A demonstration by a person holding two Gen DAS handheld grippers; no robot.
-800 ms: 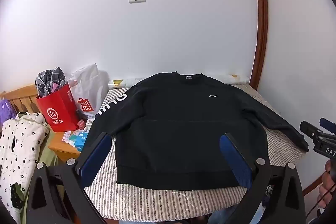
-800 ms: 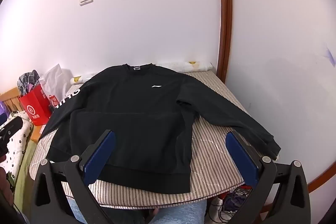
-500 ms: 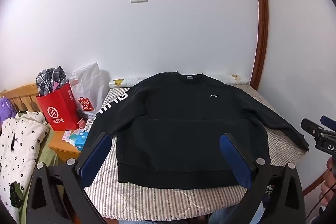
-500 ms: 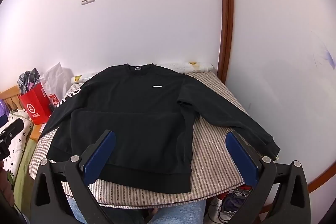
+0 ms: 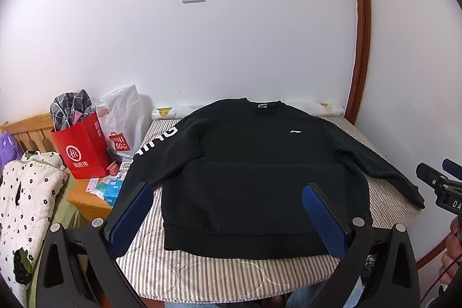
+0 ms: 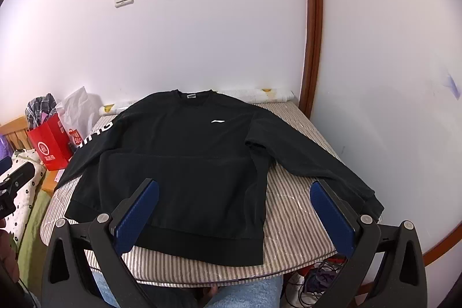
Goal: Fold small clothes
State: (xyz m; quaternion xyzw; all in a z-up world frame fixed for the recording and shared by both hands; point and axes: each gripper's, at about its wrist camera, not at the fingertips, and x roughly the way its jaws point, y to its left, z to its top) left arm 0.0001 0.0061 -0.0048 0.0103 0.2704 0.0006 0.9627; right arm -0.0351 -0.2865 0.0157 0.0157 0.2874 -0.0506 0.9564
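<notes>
Lying face-up on the striped mattress (image 5: 202, 273), the black sweatshirt (image 5: 260, 169) is running collar-to-hem away from both grippers, hem nearest the front edge. The left gripper (image 5: 228, 221) and right gripper (image 6: 234, 217) are hovering wide open and empty, the right one nearer the sleeve (image 6: 317, 163) trailing toward the right edge.

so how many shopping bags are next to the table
2, both left of the striped table: a red paper bag in front, and a white plastic bag behind it against the wall. Others may be hidden.

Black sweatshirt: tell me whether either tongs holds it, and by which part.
Nothing is held. The left tongs and right tongs both stand open above the black sweatshirt, which lies flat and unfolded on the striped table.
</notes>
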